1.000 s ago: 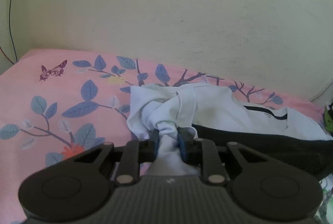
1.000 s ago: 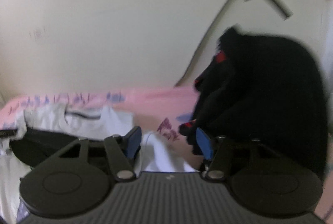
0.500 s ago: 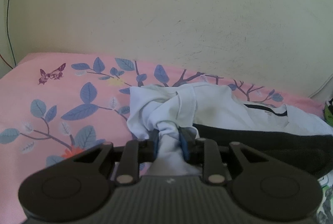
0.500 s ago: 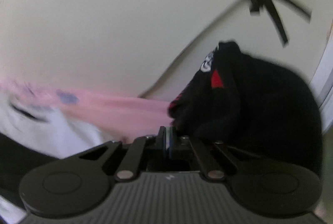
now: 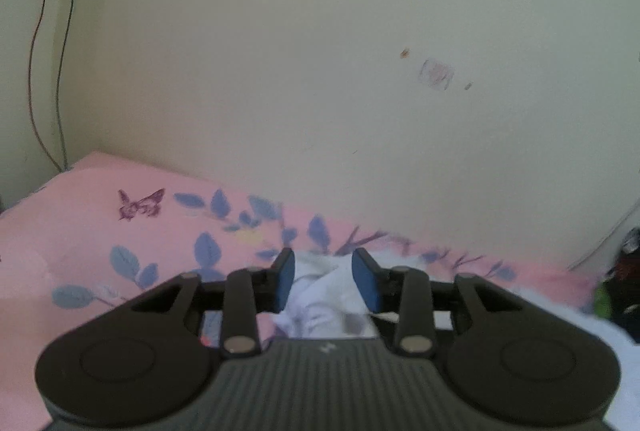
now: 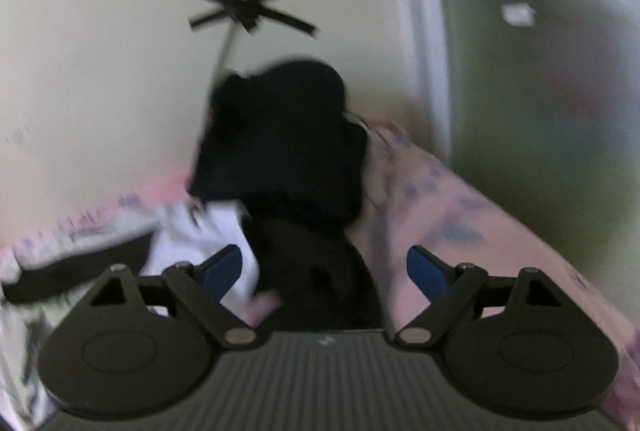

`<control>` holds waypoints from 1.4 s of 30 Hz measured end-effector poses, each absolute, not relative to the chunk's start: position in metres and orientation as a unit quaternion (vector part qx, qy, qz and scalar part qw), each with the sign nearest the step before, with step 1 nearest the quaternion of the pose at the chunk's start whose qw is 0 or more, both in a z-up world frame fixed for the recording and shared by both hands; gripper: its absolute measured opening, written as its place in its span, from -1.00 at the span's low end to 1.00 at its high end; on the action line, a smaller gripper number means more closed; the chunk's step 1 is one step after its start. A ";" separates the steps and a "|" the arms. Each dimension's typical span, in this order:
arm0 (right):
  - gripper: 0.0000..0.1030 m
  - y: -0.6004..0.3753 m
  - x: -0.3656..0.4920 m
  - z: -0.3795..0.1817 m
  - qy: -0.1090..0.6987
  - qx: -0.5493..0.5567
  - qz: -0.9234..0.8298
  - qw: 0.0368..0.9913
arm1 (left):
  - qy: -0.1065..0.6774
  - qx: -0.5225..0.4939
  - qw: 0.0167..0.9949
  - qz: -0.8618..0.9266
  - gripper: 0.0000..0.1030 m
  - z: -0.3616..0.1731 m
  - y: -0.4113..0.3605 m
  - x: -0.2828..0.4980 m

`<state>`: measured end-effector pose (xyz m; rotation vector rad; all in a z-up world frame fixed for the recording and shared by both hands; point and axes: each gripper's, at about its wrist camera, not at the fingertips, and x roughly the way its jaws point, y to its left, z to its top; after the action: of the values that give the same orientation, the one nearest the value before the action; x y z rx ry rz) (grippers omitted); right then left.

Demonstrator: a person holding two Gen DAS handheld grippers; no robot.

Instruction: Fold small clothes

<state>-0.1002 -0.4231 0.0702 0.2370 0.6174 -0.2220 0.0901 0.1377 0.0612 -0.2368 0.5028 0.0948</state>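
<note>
A white garment (image 5: pixel 326 295) lies bunched on the pink floral bed sheet (image 5: pixel 80 239). My left gripper (image 5: pixel 325 281) is open, its blue pads either side of the bunched white cloth just below. In the right wrist view the white garment (image 6: pixel 208 231) lies at left with a black band across it. A pile of black clothes (image 6: pixel 288 159) sits against the wall in the bed's corner, one black piece reaching toward me. My right gripper (image 6: pixel 324 271) is wide open above that black piece. The view is blurred.
A cream wall (image 5: pixel 320 71) runs behind the bed. A cable (image 5: pixel 44 51) hangs in the left corner. A black star-shaped fitting (image 6: pixel 248 9) and a white socket hang on the wall above the black pile. A green door (image 6: pixel 540 91) stands right of the bed.
My left gripper has let go of the white garment and tilted upward. My right gripper went from open to shut to wide open, swinging right toward the black pile.
</note>
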 end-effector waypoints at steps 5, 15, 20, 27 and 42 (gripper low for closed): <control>0.61 -0.402 -0.107 0.039 0.348 0.074 -0.117 0.927 | 0.270 -0.132 0.953 -0.040 -0.37 0.057 0.120 0.093; -1.00 -0.406 -0.095 0.072 0.287 0.039 -0.210 0.934 | 0.323 -0.147 0.935 -0.022 -0.41 0.031 0.120 0.111; -1.00 -0.314 -0.064 0.176 0.163 -0.036 -0.103 0.981 | 0.308 -0.177 0.934 -0.022 -0.41 0.038 0.134 0.103; -1.00 -0.120 0.028 0.208 0.202 -0.102 0.180 0.957 | 0.303 -0.194 0.932 -0.032 -0.41 0.042 0.140 0.104; 0.12 -0.236 0.083 0.062 0.391 0.048 0.066 0.917 | 0.325 -0.147 0.933 -0.051 -0.41 0.030 0.114 0.111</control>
<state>0.0833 -0.2358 0.0625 0.0987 0.8044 0.1364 0.1108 0.1137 0.0299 -0.3004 0.6648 -0.1049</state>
